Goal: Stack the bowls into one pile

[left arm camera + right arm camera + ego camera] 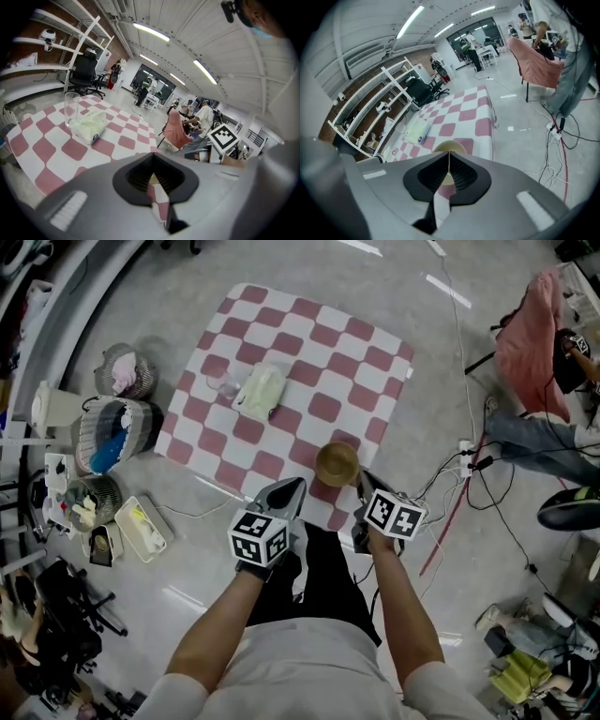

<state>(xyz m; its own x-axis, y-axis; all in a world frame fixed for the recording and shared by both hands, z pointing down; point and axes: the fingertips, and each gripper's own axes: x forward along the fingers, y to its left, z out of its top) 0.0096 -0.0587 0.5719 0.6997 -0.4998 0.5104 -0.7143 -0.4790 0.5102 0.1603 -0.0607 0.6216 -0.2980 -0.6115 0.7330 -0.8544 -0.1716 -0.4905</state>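
Though closed on nothing (left gripper too) — fingers of right gripper just beside bowl.

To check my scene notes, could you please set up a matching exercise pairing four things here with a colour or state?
Things:
1. bowl
2. glass
3. packet
4. left gripper

Colour or state:
a. clear
b. jaws together
c. tan
d. pale green

Pairs: 1-c, 2-a, 3-d, 4-b.
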